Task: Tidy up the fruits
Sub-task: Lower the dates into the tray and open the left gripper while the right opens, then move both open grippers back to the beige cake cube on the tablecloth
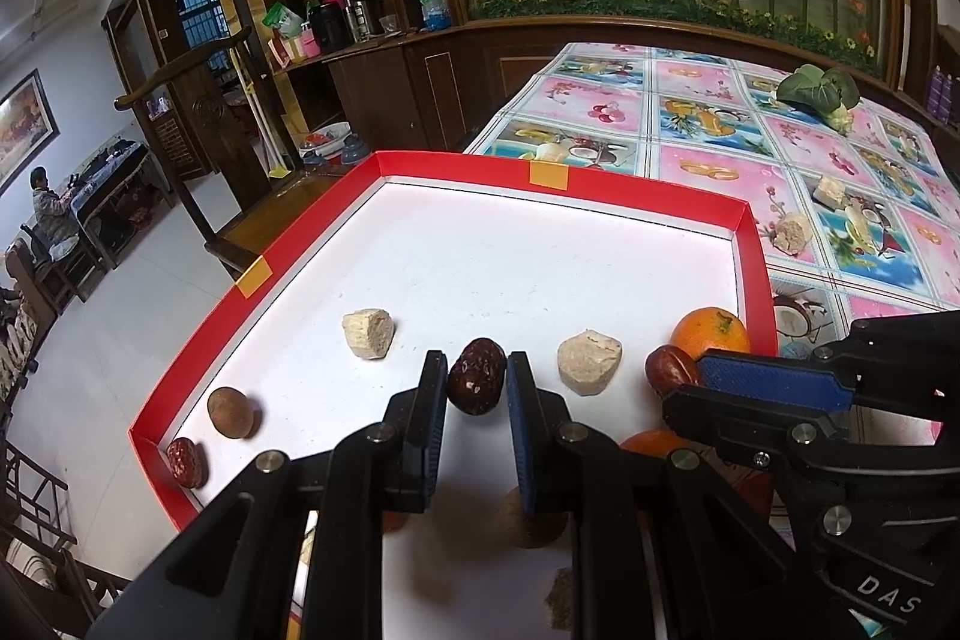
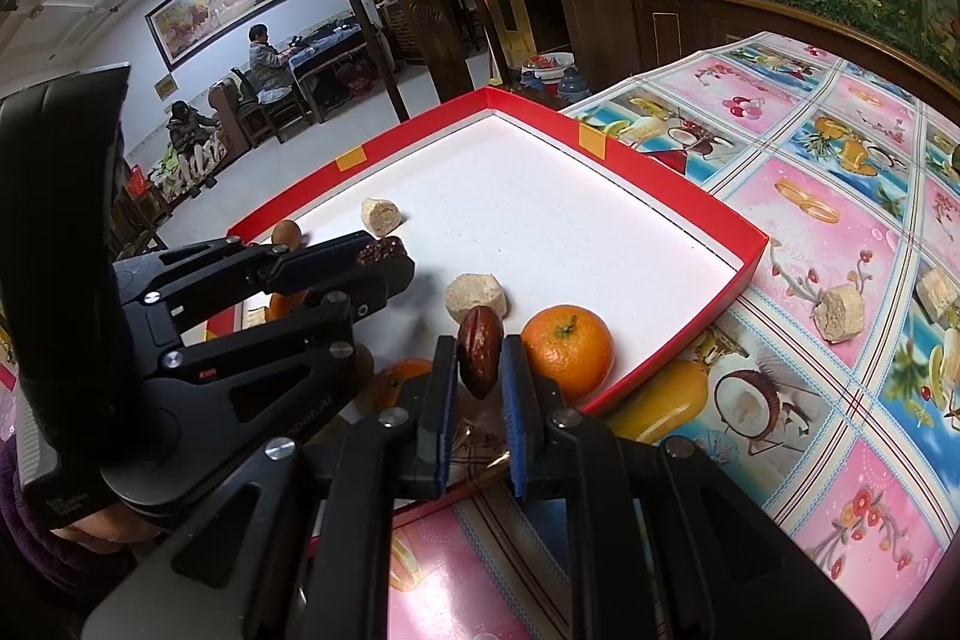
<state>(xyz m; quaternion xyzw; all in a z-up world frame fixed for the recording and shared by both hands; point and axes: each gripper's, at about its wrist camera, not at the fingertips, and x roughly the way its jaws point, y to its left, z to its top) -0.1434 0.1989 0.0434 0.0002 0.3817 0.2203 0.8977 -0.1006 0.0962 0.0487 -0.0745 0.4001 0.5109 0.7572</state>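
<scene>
red dates point(image 1: 477, 382) point(image 1: 669, 370) point(image 1: 186, 463): three; one sat in the left gripper point(image 1: 477, 370), one in the right gripper point(image 2: 480, 358), one far left
oranges point(image 1: 711, 331) point(image 1: 654, 442): two showed clearly
brown round fruits point(image 1: 231, 412) point(image 1: 531, 520): two
beige chunks point(image 1: 369, 334) point(image 1: 588, 361) point(image 1: 792, 232) point(image 1: 831, 193): four counted
leafy greens point(image 1: 816, 91): one, far ahead

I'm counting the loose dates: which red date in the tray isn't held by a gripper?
The red date lying in the tray's near-left corner, beside the brown round fruit. The other two are clamped in the left gripper and right gripper.

Two wrinkly dark-red dates point(image 1: 477, 383) point(image 2: 480, 349) held above the red-rimmed white tray point(image 1: 456, 172); round orange tangerine point(image 2: 568, 349) sits upright nr tray's right edge.
</scene>
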